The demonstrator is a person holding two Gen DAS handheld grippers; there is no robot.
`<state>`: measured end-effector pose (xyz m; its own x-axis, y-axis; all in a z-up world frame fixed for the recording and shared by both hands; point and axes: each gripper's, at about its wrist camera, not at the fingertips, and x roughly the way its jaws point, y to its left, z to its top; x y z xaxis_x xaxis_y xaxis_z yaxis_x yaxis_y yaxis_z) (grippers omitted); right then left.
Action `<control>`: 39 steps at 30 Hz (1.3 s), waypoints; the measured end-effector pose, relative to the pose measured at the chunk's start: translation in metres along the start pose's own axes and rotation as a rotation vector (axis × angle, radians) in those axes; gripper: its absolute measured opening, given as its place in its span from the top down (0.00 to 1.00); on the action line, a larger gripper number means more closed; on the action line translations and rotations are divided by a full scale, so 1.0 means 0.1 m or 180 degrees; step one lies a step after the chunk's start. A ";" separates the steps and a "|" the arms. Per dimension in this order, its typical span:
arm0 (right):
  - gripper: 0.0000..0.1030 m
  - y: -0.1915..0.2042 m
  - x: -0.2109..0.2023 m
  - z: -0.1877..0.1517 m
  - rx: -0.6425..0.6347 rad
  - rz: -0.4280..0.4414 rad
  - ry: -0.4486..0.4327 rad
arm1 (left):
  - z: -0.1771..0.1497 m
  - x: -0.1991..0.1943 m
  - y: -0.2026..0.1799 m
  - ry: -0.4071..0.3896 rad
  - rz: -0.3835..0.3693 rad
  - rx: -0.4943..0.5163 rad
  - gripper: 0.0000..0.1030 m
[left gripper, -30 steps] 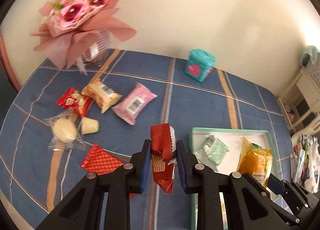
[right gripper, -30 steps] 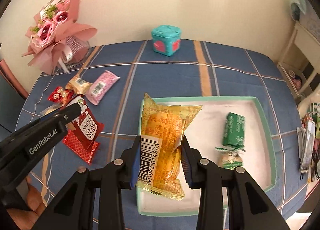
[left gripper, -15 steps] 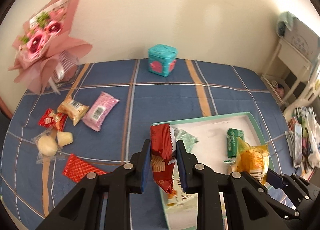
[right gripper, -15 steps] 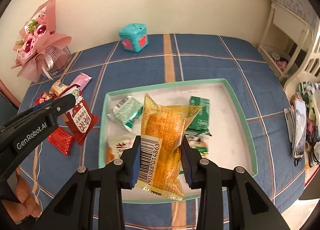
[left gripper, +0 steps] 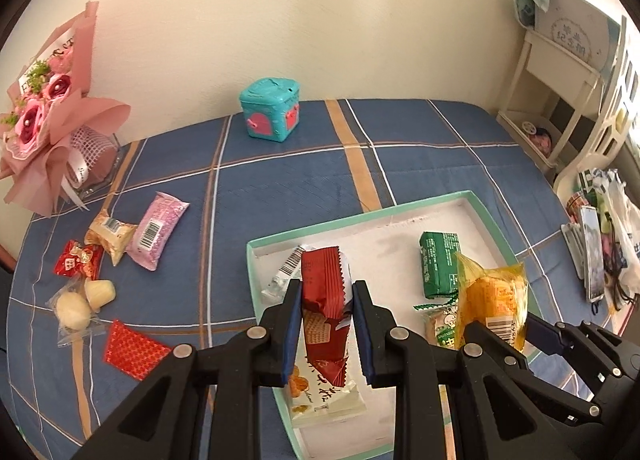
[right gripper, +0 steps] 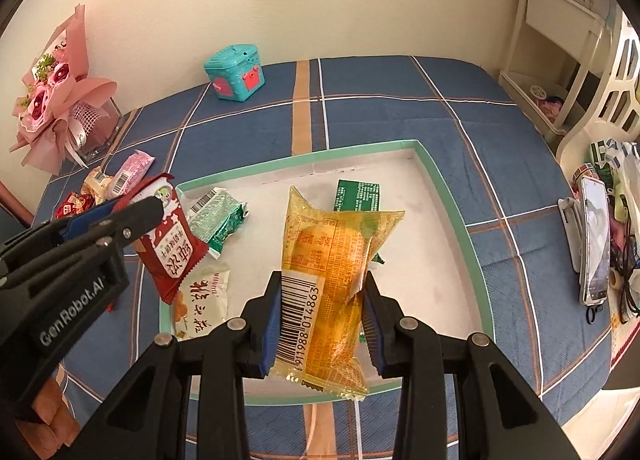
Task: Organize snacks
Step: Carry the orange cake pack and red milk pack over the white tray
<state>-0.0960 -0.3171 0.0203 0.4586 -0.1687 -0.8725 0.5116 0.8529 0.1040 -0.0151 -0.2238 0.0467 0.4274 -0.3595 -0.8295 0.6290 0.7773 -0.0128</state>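
Left gripper (left gripper: 326, 324) is clamped on a red snack packet (left gripper: 325, 302), fingers pinching it at mid-length, packet upright and held over the near-left corner of the tray (left gripper: 472, 197). Right gripper (right gripper: 322, 318) is clamped on a yellow snack packet (right gripper: 326, 280) with a barcode, fingers pressing both sides, also held above the tray, nearer its front edge.

Tray is white inside with a teal rim and sits on the blue plaid tablecloth (left gripper: 300, 188). Already in the tray: dark green packet (right gripper: 357, 196) toward the far side, silver-green packet (right gripper: 216, 216) at the left wall, white packet with orange print (right gripper: 202, 304) in the near-left corner.

Left of the tray, loose on the cloth: pink packet (left gripper: 157, 229), beige packet (left gripper: 110, 233), small red candy packet (left gripper: 78, 263), clear bag of pale sweets (left gripper: 78, 306), red patterned sachet (left gripper: 134, 350).

Beyond the tray by the wall: teal box (left gripper: 270, 108). Far left of the tray: pink bouquet (left gripper: 44, 116).
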 end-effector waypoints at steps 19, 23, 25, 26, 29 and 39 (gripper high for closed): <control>0.63 0.09 0.26 0.10 -0.0092 -0.0049 0.0122 | 0.10 0.34 0.17 0.0168 -0.0174 -0.0333 0.74; 0.63 0.13 0.33 0.17 -0.0121 -0.0069 0.0155 | 0.14 0.41 0.21 0.0210 -0.0263 -0.0416 0.74; 0.63 0.15 0.36 0.22 -0.0132 -0.0073 0.0159 | 0.15 0.43 0.21 0.0223 -0.0316 -0.0447 0.74; 0.63 0.16 0.37 0.23 -0.0133 -0.0076 0.0162 | 0.16 0.45 0.21 0.0232 -0.0342 -0.0461 0.74; 0.63 0.16 0.40 0.27 -0.0135 -0.0100 0.0183 | 0.17 0.49 0.21 0.0266 -0.0402 -0.0499 0.74; 0.63 0.19 0.55 0.34 -0.0150 -0.0166 0.0292 | 0.16 0.68 0.25 0.0417 -0.0475 -0.0623 0.74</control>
<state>-0.0361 -0.3270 -0.0091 0.3627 -0.1693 -0.9164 0.4972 0.8668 0.0366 0.0401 -0.2370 -0.0012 0.2437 -0.4177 -0.8753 0.5359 0.8102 -0.2374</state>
